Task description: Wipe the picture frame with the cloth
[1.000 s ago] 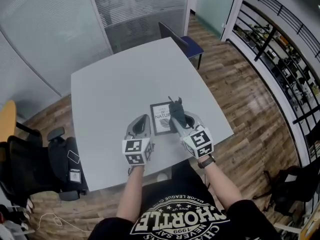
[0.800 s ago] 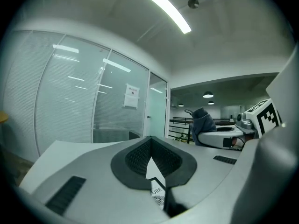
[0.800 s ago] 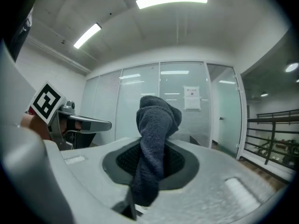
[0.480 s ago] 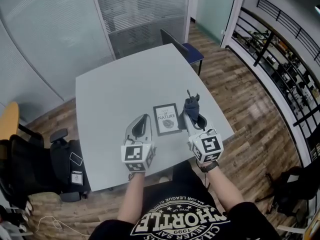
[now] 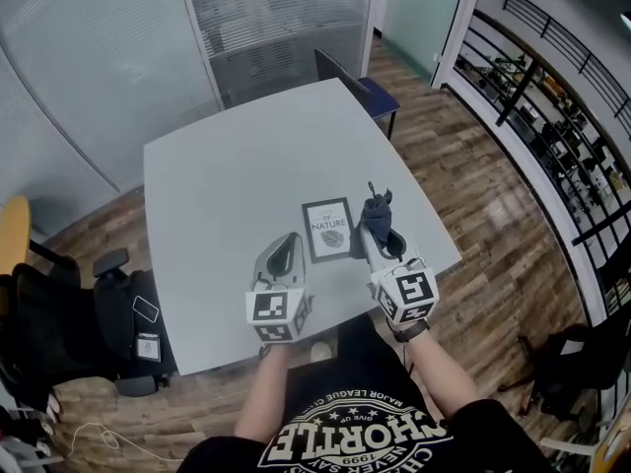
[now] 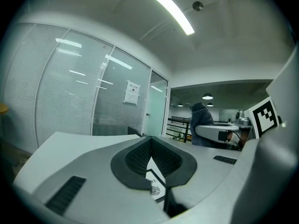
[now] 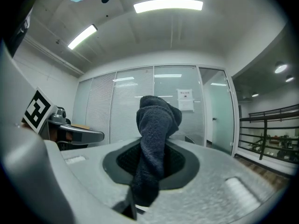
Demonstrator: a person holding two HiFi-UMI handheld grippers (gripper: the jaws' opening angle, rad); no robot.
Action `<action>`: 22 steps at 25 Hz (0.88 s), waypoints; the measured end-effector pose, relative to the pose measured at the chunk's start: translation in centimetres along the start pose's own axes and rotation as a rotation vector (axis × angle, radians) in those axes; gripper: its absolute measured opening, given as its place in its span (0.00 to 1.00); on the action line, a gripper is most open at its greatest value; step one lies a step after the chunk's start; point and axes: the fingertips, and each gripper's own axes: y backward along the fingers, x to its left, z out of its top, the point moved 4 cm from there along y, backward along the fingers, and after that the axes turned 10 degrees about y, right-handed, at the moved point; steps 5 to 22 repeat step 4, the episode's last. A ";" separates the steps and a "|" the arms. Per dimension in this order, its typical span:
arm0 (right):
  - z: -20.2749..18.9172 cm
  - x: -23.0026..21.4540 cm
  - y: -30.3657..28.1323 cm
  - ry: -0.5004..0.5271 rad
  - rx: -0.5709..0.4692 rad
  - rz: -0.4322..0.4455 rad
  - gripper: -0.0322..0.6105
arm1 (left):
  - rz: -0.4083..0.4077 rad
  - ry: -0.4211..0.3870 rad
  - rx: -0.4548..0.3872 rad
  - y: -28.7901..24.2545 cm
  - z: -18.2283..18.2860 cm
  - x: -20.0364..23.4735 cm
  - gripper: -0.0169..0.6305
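The black picture frame [image 5: 327, 230] lies flat on the grey table [image 5: 227, 185], print side up. My right gripper [image 5: 374, 228] is just to its right, shut on a dark grey cloth [image 5: 376, 208] that sticks up from the jaws. In the right gripper view the cloth [image 7: 154, 139] fills the shut gripper [image 7: 152, 166]. My left gripper [image 5: 288, 243] hovers at the frame's lower left, apart from it, with nothing in it. In the left gripper view the left gripper [image 6: 150, 143] is shut, and a sliver of the picture frame [image 6: 156, 182] shows below the pads.
A blue chair [image 5: 365, 85] stands at the table's far edge. A black office chair [image 5: 89, 313] is at the left. Glass partitions [image 5: 99, 57] stand behind the table, and a black railing [image 5: 552, 97] runs along the right. The table's near edge [image 5: 325, 328] is close under my grippers.
My right gripper with the cloth has moved from above the frame to its right side. My left gripper has drawn back a little toward the near edge.
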 end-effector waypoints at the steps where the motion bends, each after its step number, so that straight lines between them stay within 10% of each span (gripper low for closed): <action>1: -0.4 0.0 -0.3 -0.001 0.012 0.004 0.17 | 0.002 0.007 0.011 -0.2 -0.4 0.3 0.04; 22: -1.6 0.1 -1.1 -0.001 0.055 0.016 0.17 | 0.005 0.025 0.053 -0.8 -1.9 1.0 0.04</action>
